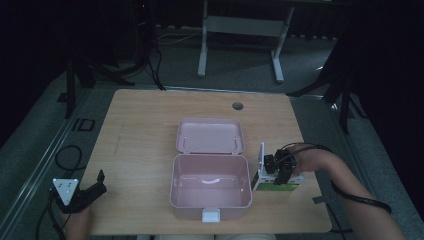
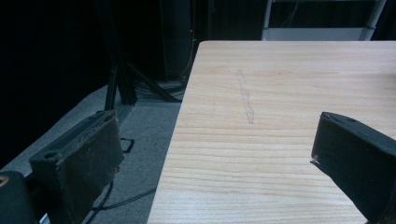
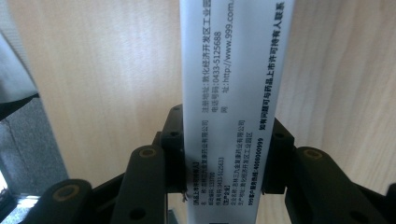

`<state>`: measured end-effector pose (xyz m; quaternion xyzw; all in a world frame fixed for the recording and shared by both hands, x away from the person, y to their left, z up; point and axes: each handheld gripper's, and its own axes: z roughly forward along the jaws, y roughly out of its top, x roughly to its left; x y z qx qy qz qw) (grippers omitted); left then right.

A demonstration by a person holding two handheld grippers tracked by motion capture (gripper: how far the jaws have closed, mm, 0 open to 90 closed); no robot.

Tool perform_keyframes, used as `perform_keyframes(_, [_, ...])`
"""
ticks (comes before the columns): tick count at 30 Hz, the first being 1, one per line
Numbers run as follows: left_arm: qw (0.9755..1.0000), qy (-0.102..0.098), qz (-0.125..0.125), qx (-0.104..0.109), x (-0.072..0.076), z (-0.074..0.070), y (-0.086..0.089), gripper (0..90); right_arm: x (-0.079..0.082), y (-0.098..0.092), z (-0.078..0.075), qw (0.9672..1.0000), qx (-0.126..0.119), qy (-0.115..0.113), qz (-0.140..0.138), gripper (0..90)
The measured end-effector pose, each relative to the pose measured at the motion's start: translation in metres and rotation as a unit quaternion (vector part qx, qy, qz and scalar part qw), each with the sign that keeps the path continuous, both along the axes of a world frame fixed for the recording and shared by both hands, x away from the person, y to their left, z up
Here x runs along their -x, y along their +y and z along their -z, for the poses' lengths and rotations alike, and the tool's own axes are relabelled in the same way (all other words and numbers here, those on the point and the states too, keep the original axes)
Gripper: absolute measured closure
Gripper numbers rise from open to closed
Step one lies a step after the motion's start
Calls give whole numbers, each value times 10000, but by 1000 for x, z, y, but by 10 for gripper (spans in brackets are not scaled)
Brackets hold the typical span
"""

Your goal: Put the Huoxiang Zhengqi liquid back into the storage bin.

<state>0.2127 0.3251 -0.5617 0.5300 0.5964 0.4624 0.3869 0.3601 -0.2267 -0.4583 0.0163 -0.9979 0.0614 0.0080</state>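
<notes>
At counter's point(image 1: 145, 115) near left corner: left gripper point(image 1: 92, 188), fingers point(image 2: 79, 163) spread wide, nothing between them, one off the edge. Nearer the middle: pink box point(image 1: 210, 187), open, lid point(image 1: 210, 135) laid flat behind. Just right of it: white-and-green carton point(image 1: 280, 184), clamped across its narrow printed side by right gripper point(image 1: 278, 166), fingers point(image 3: 173, 140) pressed to both faces, beside the box's right wall.

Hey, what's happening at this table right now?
A person works two handheld grippers. The right gripper is shut on a white and green carton, right of an open pink box whose lid lies flat behind it. The left gripper rests open at the table's near-left corner, holding nothing.
</notes>
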Motion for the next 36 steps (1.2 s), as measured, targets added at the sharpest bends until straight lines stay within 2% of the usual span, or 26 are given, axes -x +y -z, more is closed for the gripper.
perform_keyframes(8, [10000,-2,-3,13,0,0,0,21,15,-3,-3,9999,59,58,91,616])
perform_keyframes(10, [10000,-7,-10,10,0,0,0,21,21,-5,-6,9998,81,135,111,616])
perform_keyframes(15, [10000,-2,-10,11,0,0,0,21,28,-5,-12,9997,152,107,186,616])
perform_keyframes(23, [10000,3,-22,3,0,0,0,21,44,-4,-36,9998,115,-63,148,616])
perform_keyframes(26, [10000,2,-27,12,0,0,0,21,48,-3,-50,9998,-12,-72,203,616])
perform_keyframes(32, [10000,-2,-34,28,0,0,0,21,53,-1,-65,9996,101,-80,244,616])
perform_keyframes(36, [10000,-4,-29,21,0,0,0,21,53,2,-82,9993,114,-70,361,617])
